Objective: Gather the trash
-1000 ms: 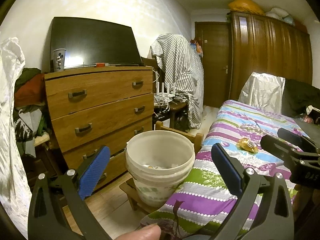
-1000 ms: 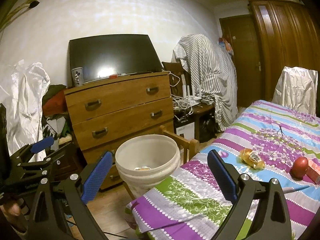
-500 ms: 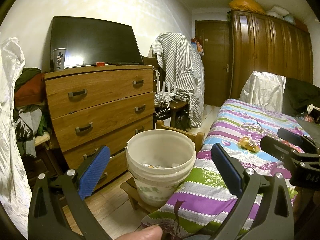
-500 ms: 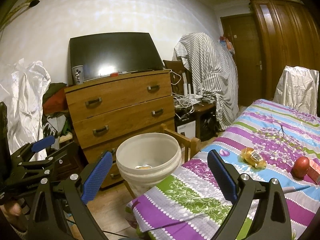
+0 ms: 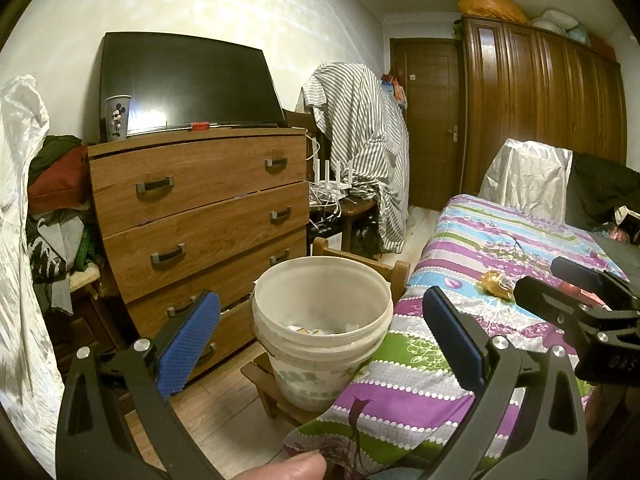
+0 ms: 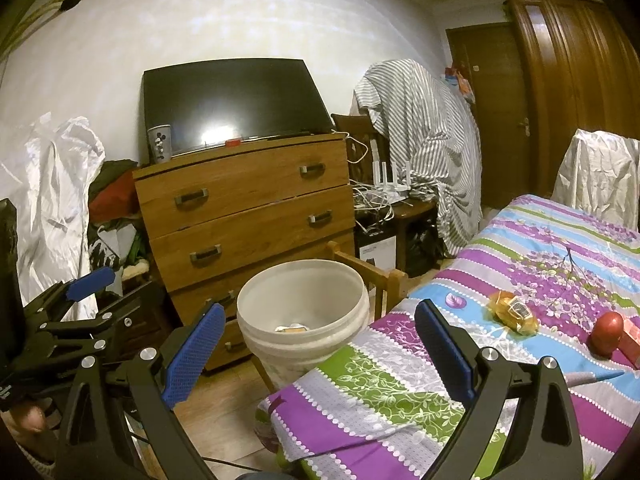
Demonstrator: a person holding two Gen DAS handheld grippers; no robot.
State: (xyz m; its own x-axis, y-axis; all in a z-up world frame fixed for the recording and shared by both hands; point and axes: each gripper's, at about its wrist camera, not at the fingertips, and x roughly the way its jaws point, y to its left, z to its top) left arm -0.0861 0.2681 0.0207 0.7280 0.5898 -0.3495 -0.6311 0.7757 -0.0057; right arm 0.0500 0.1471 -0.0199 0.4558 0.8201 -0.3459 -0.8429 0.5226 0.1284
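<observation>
A white plastic bucket [image 5: 322, 280] with scraps of trash inside stands on a low wooden chair beside the bed; it also shows in the right wrist view [image 6: 303, 288]. A yellow wrapped packet [image 6: 514, 312] lies on the striped bedspread [image 6: 400, 384], and shows in the left wrist view [image 5: 496, 282]. A red round object [image 6: 607, 333] and a red box lie further right. My left gripper [image 5: 320, 344] is open and empty in front of the bucket. My right gripper [image 6: 318, 348] is open and empty, also short of the bucket.
A wooden chest of drawers [image 5: 200, 216] with a TV [image 5: 184, 80] and a cup [image 5: 117, 117] stands behind the bucket. White plastic sheeting [image 5: 20, 240] hangs at left. A wardrobe [image 5: 540, 120] and door are at the back. Wooden floor [image 5: 224, 412] lies between dresser and bed.
Both views have shifted only slightly. The grippers stay open and nothing has been picked up or moved.
</observation>
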